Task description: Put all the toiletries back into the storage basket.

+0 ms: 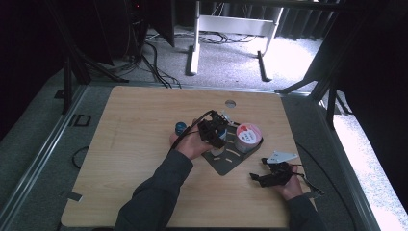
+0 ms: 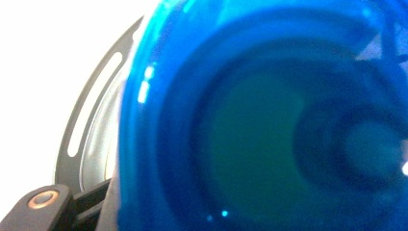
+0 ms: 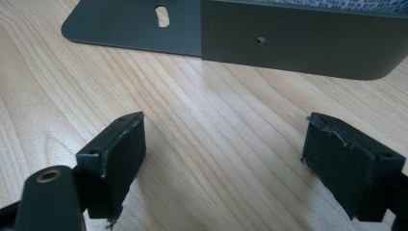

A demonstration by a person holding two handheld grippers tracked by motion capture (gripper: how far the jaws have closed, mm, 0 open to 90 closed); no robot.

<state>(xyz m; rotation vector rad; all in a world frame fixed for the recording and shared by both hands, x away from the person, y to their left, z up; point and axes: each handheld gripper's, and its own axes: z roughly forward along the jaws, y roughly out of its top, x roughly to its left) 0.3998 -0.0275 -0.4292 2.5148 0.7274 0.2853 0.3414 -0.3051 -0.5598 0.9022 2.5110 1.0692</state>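
Observation:
My left gripper [image 1: 215, 131] hovers over the left part of a dark slotted metal rack [image 1: 225, 162] at the table's middle. Its own view is taken up by a translucent blue container [image 2: 260, 130] pressed close between the jaws, and the gripper looks shut on it. One slotted edge of the rack [image 2: 91, 110] shows beside the container. My right gripper [image 1: 259, 169] rests low on the table to the right of the rack. Its jaws [image 3: 223, 130] stand wide open over bare wood, facing the rack's side wall [image 3: 298, 43].
A round tub with a red and white lid [image 1: 248, 136] sits at the rack's right end. A small blue-topped object [image 1: 180, 127] stands on the table just left of my left hand. The wooden table [image 1: 134, 144] has a round hole [image 1: 230, 103] near its far edge.

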